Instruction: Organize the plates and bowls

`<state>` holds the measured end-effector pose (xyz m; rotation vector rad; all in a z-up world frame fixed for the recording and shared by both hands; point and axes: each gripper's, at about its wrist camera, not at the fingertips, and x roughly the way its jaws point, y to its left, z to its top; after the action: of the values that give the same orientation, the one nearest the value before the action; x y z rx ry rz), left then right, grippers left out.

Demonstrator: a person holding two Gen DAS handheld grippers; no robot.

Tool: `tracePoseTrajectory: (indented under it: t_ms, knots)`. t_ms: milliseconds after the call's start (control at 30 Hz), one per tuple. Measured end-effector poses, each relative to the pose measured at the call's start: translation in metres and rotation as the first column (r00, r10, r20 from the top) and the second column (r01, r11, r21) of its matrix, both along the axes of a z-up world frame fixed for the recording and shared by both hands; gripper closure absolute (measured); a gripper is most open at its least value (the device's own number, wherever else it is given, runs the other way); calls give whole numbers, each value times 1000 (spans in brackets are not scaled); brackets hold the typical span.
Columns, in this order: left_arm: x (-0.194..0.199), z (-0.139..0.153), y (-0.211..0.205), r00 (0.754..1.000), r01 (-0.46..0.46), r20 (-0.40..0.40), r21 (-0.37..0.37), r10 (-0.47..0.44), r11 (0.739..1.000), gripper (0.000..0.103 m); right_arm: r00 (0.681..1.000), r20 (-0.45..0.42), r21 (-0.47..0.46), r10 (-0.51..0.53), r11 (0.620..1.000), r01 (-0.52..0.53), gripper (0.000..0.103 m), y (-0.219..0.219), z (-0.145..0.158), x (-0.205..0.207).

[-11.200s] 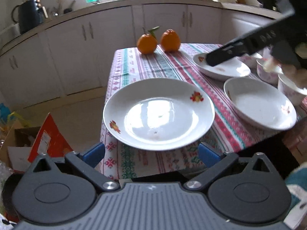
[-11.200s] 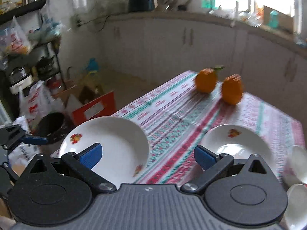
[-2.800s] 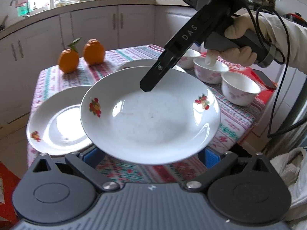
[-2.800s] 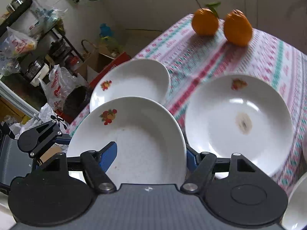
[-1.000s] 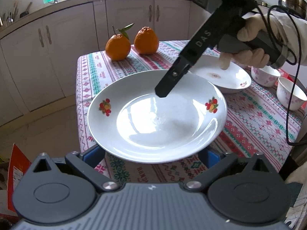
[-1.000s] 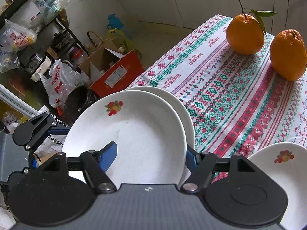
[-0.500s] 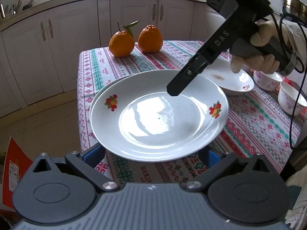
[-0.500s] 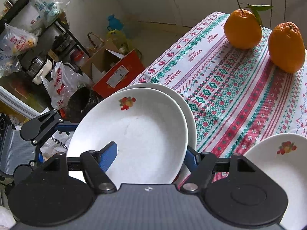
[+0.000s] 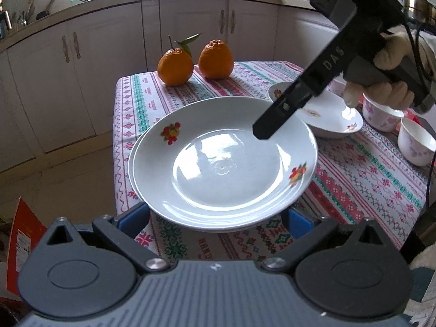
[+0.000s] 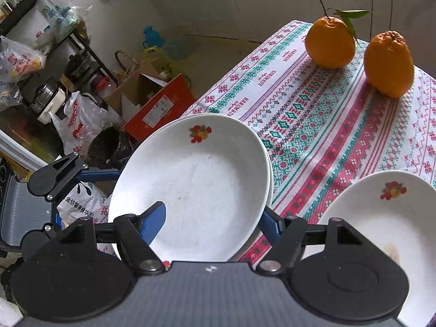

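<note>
Cream kitchen cupboards fill the background of the left wrist view, and a patterned cloth covers the counter (image 9: 362,179) at centre frame. On it, low and central in that view, the top plate (image 9: 223,163) lies nested on a second plate (image 10: 269,179) whose rim just shows beneath. The right claw (image 10: 209,218) has one blue finger over the inside of the plate's near rim and the other finger outside it, jaws about half spread; whether the pads are pressing the rim I cannot tell. The left claw (image 9: 215,215) sits at the bottom of its own view with its blue fingers wide apart, either side of the plate's near edge, gripping nothing. A third plate (image 9: 327,117) lies at right of that view, with two small bowls (image 9: 414,144) beyond it and two oranges (image 9: 196,62) toward the top. The plate is glazed ceramic: stiff, moderately heavy, slippery and likely to chip if it knocks its neighbour. Its rim is the only practical place to grip, pinched from inside and outside. It lies flat, bowl side up; being round, it has no long axis, its fruit motifs sitting upper left and lower right in the left wrist view.
</note>
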<state>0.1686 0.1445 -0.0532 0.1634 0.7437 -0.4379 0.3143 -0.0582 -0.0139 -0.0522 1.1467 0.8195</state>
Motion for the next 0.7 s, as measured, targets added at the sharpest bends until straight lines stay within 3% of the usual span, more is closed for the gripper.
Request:
tracePoseTrajectory:
  t_ms: [500,700]
  knots:
    - [-4,2,-3,1000,-12,17,9,11,1000,1,1000,21,-51,-18,999,19,24,-1,-3,-12]
    - [-5,8,-2,998,-37,42,-4,37,999,1,999,46,-32,-24,999,26,18,-4,1,-22]
